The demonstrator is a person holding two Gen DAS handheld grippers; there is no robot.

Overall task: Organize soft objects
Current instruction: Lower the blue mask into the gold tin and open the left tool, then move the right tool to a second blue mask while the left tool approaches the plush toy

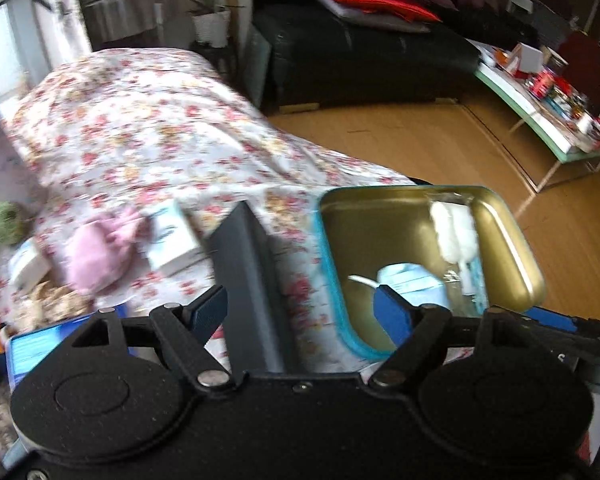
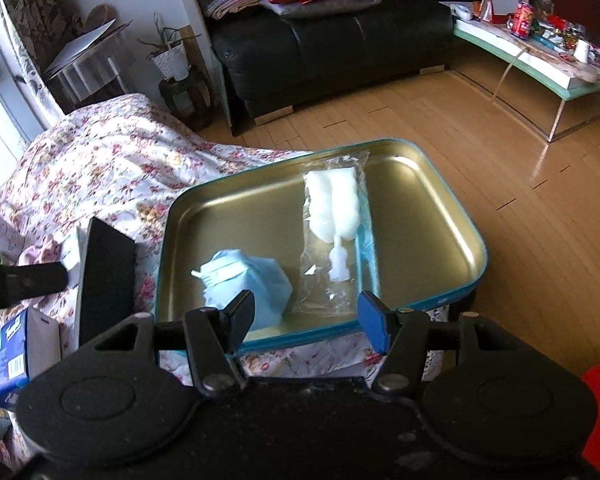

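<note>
A gold metal tin with a teal rim lies on the floral-covered table. In it are a folded light-blue face mask and a white fluffy sponge in a clear bag. My right gripper is open and empty just above the tin's near edge, by the mask. My left gripper is open and empty over the cloth left of the tin. A pink soft pouch and a green yarn ball lie further left.
A dark upright panel stands left of the tin. White boxes and a blue tissue pack lie on the floral cloth. Beyond are wooden floor, a black sofa and a cluttered low table.
</note>
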